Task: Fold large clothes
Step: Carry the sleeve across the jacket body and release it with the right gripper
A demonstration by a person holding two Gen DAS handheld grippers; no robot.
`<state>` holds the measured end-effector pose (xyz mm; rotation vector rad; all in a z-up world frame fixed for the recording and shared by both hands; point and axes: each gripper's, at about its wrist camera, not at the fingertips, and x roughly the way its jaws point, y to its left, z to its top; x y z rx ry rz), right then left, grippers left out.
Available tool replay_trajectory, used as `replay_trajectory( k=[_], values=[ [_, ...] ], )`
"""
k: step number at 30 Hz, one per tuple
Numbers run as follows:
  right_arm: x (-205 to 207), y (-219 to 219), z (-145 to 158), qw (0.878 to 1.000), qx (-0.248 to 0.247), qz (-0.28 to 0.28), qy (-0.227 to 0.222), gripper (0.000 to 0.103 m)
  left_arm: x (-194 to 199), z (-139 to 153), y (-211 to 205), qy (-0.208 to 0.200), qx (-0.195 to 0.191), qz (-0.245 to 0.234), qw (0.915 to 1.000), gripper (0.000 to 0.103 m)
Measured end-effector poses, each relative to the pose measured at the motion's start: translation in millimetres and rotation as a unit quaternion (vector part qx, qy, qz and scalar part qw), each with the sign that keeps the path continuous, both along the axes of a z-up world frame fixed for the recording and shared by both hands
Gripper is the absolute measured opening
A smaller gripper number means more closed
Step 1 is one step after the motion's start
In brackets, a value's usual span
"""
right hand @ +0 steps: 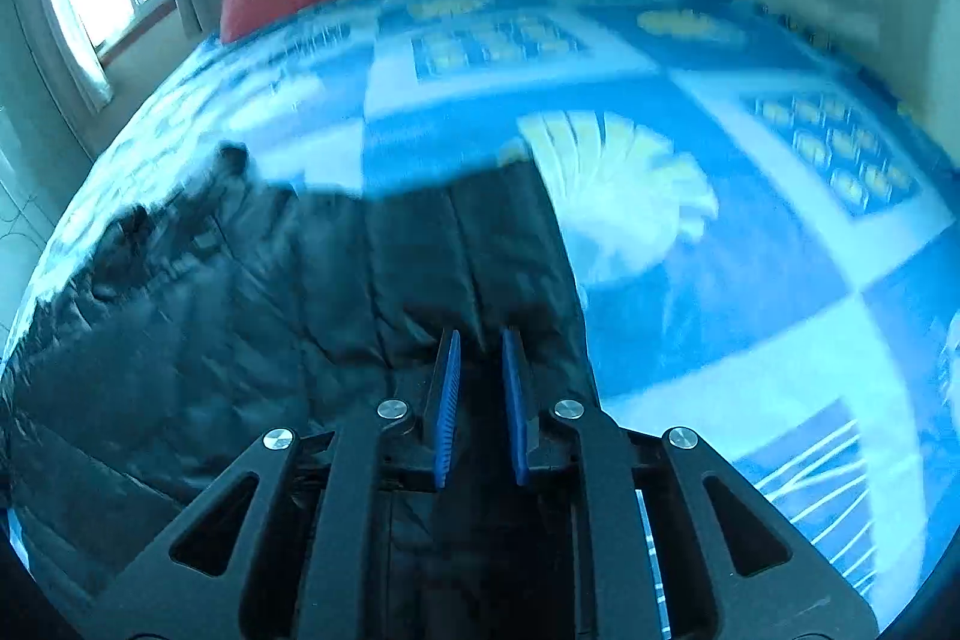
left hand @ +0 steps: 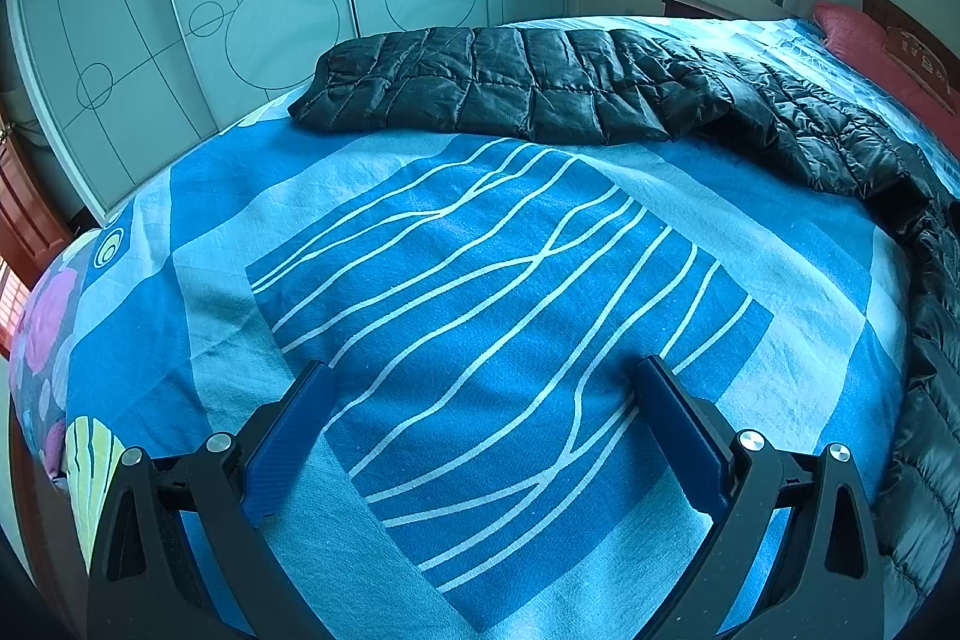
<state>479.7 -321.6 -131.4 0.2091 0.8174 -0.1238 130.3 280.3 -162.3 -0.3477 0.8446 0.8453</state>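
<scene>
Two claws, left claw (left hand: 486,454) wide open over bedspread (left hand: 480,244), right claw (right hand: 482,400) nearly closed, apparently pinching black jacket (right hand: 240,292).

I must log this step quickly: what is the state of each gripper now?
Left gripper: open, empty, above the bedsheet.
Right gripper: nearly closed over the black jacket; a grip cannot be told.

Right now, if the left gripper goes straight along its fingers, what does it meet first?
Probably the blue patterned bedsheet: the left gripper points down at bare sheet. The black quilted puffer jacket lies farther off.
</scene>
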Motion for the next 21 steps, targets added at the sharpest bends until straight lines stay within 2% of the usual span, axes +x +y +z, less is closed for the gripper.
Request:
replay_trajectory(
  k=[1, 2, 3, 5, 7, 9, 11, 12, 14, 16, 18, 21],
  values=[
    [2.8, 1.3, 4.1, 1.000, -0.004, -0.004, -0.011, 0.023, 0.0, 0.0, 0.0, 0.000, 0.001, 0.000, 1.0000, 0.099],
    [7.6, 2.0, 3.0, 1.000, -0.004, -0.008, -0.018, 0.035, 0.0, -0.2, 0.6, 0.000, 0.000, 0.000, 1.0000, 0.099],
    [14.0, 1.8, -2.2, 1.000, -0.002, -0.007, -0.013, 0.036, 0.2, -0.2, -0.2, 0.000, 0.000, 0.000, 1.0000, 0.099],
    [31.0, 2.0, -33.1, 0.999, -0.002, -0.002, 0.036, 0.038, 0.4, -0.1, -0.1, 0.000, 0.001, 0.000, 1.0000, 0.099],
    [28.6, 7.7, -28.1, 0.999, -0.022, -0.005, 0.027, 0.037, 0.2, -0.3, -0.2, 0.001, 0.001, 0.000, 1.0000, 0.099],
    [12.4, 16.2, -13.4, 1.000, -0.017, -0.007, 0.017, 0.039, -0.1, -0.1, 0.4, -0.001, -0.001, 0.000, 1.0000, 0.099],
    [-17.0, 28.9, -1.1, 1.000, -0.001, 0.015, -0.009, 0.057, -0.2, -0.3, 0.8, -0.001, -0.002, 0.000, 1.0000, 0.099],
    [-35.7, 39.5, 2.9, 0.999, -0.010, 0.027, -0.017, 0.060, 0.1, 0.0, 0.5, -0.001, -0.002, 0.000, 1.0000, 0.099],
    [-63.2, 56.3, 2.5, 0.999, -0.019, 0.045, -0.023, 0.061, -0.1, -0.2, 1.5, -0.001, -0.002, 0.000, 1.0000, 0.099],
    [-77.5, 65.1, -3.9, 0.998, -0.005, 0.053, -0.021, 0.061, 0.1, 0.2, 0.9, -0.002, -0.001, 0.000, 1.0000, 0.099],
    [-79.6, 74.6, -11.1, 0.998, -0.008, 0.057, -0.018, 0.061, 0.2, 0.1, 0.6, -0.001, -0.002, 0.000, 1.0000, 0.099],
    [-75.1, 89.1, -27.8, 0.997, -0.038, 0.064, 0.003, 0.061, 0.2, 0.2, 0.5, -0.002, -0.003, 0.001, 1.0000, 0.099]
  ],
)
